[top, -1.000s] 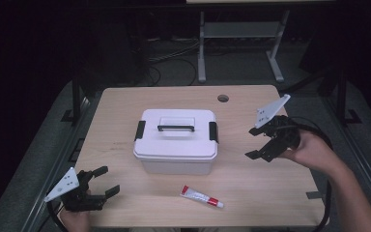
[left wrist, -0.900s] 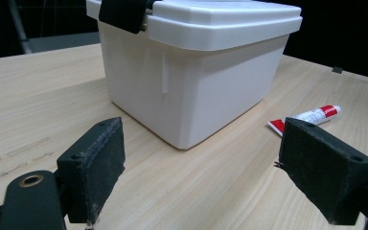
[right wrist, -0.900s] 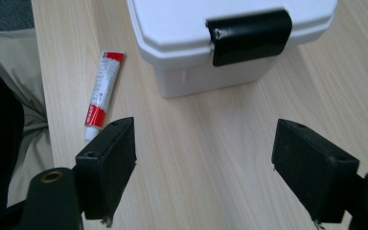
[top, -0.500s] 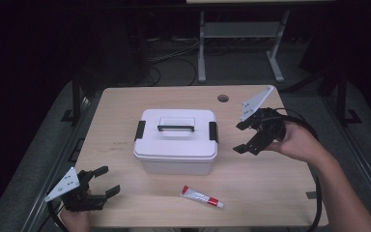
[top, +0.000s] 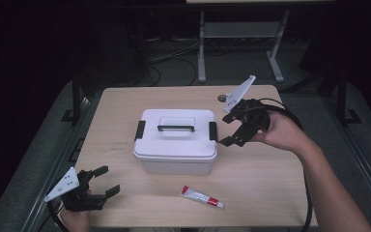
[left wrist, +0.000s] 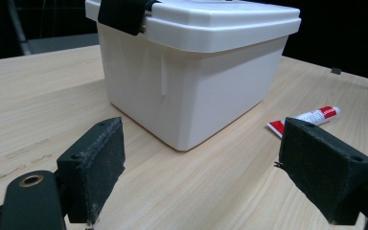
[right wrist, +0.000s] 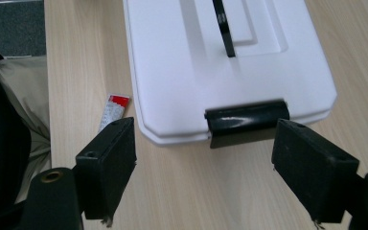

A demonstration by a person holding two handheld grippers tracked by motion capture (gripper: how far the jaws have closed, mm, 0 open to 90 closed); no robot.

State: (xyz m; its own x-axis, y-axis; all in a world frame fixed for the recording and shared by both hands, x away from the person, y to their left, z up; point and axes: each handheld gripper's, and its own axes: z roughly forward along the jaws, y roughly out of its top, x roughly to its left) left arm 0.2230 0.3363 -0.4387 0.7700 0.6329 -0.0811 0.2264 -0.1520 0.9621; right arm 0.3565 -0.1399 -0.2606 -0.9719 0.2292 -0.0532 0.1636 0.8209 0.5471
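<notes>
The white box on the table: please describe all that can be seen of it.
The white box looks like plastic, rectangular, its walls narrowing slightly downward. Its lid is shut, with a black carry handle lying flat on top and a black latch at each short end. It stands upright mid-table. The right tool hovers open at its right latch, apparently not touching.

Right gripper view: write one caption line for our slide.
Open right gripper faces the black latch at the end of the closed white box.
</notes>
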